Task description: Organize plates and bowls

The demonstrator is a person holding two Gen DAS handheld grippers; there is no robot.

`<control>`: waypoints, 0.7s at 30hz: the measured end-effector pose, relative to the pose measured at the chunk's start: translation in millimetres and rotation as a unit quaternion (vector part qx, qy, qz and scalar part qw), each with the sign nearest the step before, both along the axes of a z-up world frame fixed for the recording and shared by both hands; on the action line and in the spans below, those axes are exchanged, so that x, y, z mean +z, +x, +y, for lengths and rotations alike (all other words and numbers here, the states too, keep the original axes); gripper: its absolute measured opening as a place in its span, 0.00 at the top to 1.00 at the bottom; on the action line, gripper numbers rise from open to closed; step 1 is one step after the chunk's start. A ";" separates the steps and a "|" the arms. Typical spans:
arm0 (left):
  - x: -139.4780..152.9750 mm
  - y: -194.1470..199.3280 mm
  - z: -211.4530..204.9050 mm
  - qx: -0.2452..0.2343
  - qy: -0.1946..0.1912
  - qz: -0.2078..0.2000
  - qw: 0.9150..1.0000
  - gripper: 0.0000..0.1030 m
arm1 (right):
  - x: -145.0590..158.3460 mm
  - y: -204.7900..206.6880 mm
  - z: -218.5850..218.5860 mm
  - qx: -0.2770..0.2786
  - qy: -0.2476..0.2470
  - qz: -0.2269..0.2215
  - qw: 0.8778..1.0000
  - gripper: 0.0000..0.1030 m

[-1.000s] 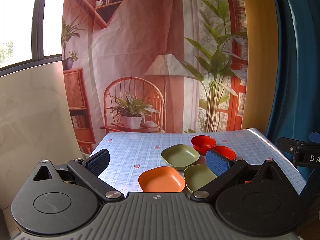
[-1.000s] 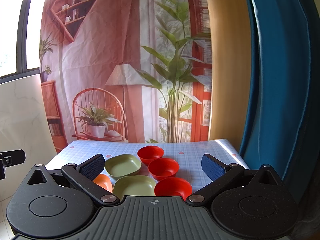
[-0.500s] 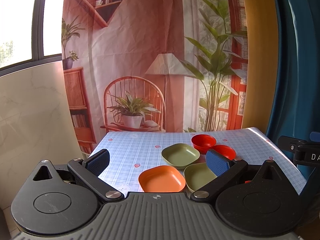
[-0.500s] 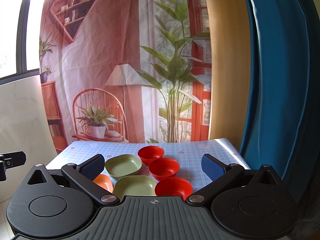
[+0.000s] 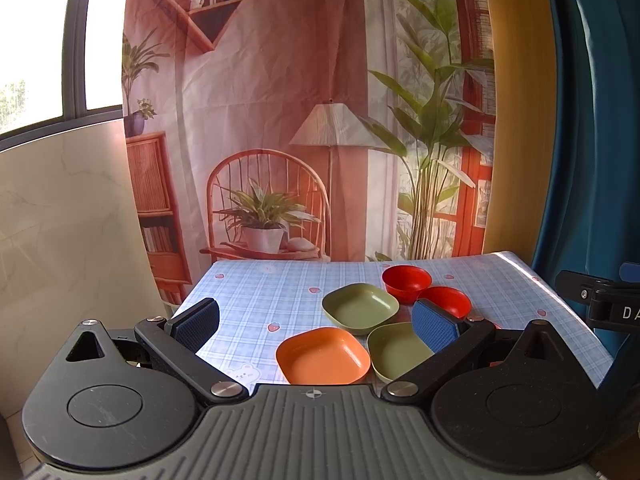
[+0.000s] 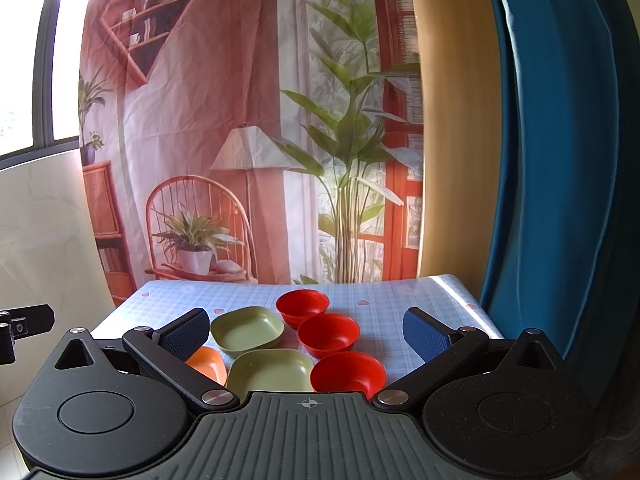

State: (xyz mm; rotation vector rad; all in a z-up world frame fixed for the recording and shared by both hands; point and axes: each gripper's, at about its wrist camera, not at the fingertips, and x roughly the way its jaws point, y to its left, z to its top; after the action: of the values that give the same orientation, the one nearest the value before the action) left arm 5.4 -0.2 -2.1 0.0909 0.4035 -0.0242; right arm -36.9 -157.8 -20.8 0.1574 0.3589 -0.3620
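— Nothing had moved since the earlier frames, as far as I could tell: both my claws hung where they had been, and every dish sat in the same spot.

— How did your claws stand?

— My left gripper [image 5: 314, 322] was spread wide with nothing between its blue pads, and my right gripper [image 6: 306, 330] was spread just the same. Both hung above the near edge of the table [image 6: 380, 304], apart from all the dishes.

— Where were the plates and bowls?

— On the checked tablecloth [image 5: 260, 292], grouped right of centre. The orange plate [image 5: 322, 356] lay nearest on the left. Just beside it on the right was the near green plate [image 6: 270, 370], and the far green plate [image 6: 247, 332] lay behind it. Right of those ran a row of three: the far red bowl [image 6: 302, 308], the middle red bowl [image 6: 329, 336] and the near red bowl [image 6: 348, 374]. From my left camera, my right finger hid that near bowl almost entirely.

— What lay beyond?

— A printed backdrop [image 5: 280, 100] behind the table, and a blue curtain [image 6: 560, 160] at right.
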 end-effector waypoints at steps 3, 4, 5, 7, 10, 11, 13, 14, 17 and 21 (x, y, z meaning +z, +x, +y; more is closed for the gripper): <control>0.0 0.0 -0.1 0.000 0.000 0.000 1.000 0.00 | 0.0 0.0 -0.2 0.000 0.000 0.000 1.000 0.00; 0.1 0.1 -0.1 0.000 0.000 0.000 1.000 0.00 | 0.0 0.1 -0.3 0.000 0.000 0.000 1.000 0.00; -0.1 0.1 -0.3 0.000 0.000 0.000 1.000 0.00 | 0.0 0.2 -0.3 0.000 0.000 0.000 1.000 0.00; -0.1 0.2 -0.4 0.000 0.000 0.000 1.000 0.00 | 0.0 0.2 -0.4 0.000 0.001 0.000 1.000 0.00; -0.2 0.2 -0.5 0.000 0.000 0.000 1.000 0.00 | 0.1 0.2 -0.5 0.000 0.001 0.000 1.000 0.00; -0.4 0.1 -0.6 0.000 0.001 0.000 1.000 0.00 | 0.1 0.2 -0.4 0.000 0.001 0.000 1.000 0.00; -0.3 0.2 -0.8 0.000 0.001 0.000 1.000 0.00 | 0.1 0.1 -0.6 0.000 0.001 0.000 1.000 0.00; -0.4 0.2 -0.9 0.000 0.001 0.000 1.000 0.00 | 0.1 0.1 -0.4 0.000 0.001 0.000 1.000 0.00; -1.0 -0.1 -1.7 0.000 0.001 0.001 1.000 0.00 | 0.3 0.0 -0.5 0.000 0.002 0.000 1.000 0.00; -1.0 -0.1 -2.0 0.000 0.001 0.000 1.000 0.00 | 0.7 0.9 -0.7 0.000 0.002 0.000 1.000 0.00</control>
State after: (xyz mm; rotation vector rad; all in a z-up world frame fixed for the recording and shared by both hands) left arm 5.4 -2.2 -3.0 0.0937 0.4044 -0.0243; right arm -36.0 -158.5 -20.1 0.1620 0.3591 -0.3618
